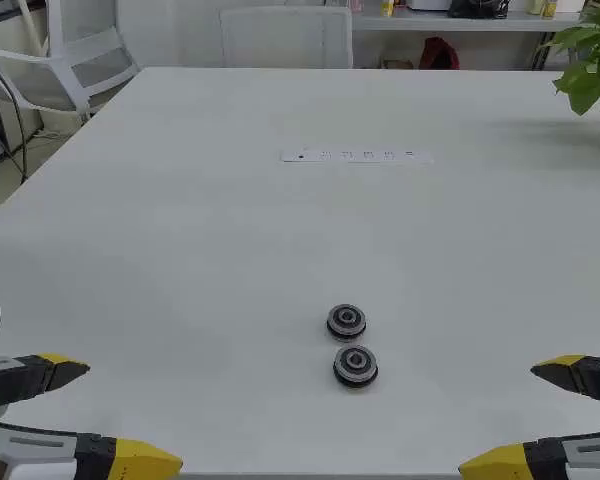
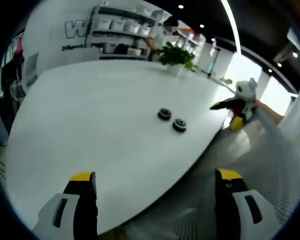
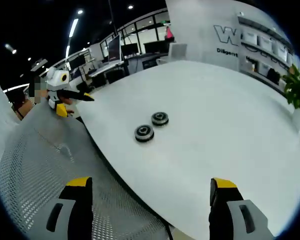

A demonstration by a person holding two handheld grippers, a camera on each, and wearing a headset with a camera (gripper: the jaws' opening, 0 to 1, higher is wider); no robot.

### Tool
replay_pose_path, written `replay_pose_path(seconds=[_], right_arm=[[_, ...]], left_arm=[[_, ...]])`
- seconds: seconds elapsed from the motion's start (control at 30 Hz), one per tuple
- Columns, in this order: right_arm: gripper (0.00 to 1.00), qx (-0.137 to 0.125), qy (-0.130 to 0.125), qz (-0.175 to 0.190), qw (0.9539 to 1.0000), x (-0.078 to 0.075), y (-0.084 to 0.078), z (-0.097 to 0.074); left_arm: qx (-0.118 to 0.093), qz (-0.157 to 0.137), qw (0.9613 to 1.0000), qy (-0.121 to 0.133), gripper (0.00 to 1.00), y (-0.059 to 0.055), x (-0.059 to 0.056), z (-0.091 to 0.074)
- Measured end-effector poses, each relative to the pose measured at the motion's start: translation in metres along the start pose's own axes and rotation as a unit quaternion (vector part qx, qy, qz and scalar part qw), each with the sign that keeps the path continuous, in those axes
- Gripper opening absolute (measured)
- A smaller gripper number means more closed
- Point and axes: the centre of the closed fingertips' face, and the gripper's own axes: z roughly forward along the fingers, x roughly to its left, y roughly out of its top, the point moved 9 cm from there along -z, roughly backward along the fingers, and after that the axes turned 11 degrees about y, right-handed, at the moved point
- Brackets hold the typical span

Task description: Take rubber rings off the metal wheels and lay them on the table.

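Left gripper: I see my left gripper at the near table edge, low on the left of the head view, with its jaws spread wide and nothing between them.
Right gripper: my right gripper mirrors it at the near edge on the right, its jaws also wide apart and holding nothing.
Near wheel: the near wheel lies flat on the table, between the two grippers and well apart from both.
Far wheel: the far wheel sits just behind the near wheel, close to it; I cannot tell whether they touch.
Rubber rings: the dark rubber rings are on the wheels' rims.
Socket strip: a socket strip is set flat mid-table.
Plant: a leafy plant stands at the far right.
Chairs: white chairs stand beyond the far edge.
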Motion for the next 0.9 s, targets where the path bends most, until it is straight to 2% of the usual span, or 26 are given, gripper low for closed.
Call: replay_pose_path(seconds=[0.13, 0.57, 0.9], right_arm=[[0.92, 0.000, 0.001, 0.000, 1.0000, 0.0006, -0.0001, 0.0002], [0.92, -0.003, -0.002, 0.011, 0.9999, -0.0018, -0.0010, -0.0006], [0.92, -0.004, -0.001, 0.019, 0.9998, -0.0031, -0.0017, 0.0003]], left_arm=[[0.007, 0.003, 1.0000, 0.000, 1.00, -0.0009, -0.0007, 0.0002], [0.005, 0.013, 0.9999, -0.006, 1.00, 0.0010, -0.0028, 0.0015], [-0.004, 0.003, 0.9999, -0.014, 1.00, 0.0016, -0.0011, 0.0029]])
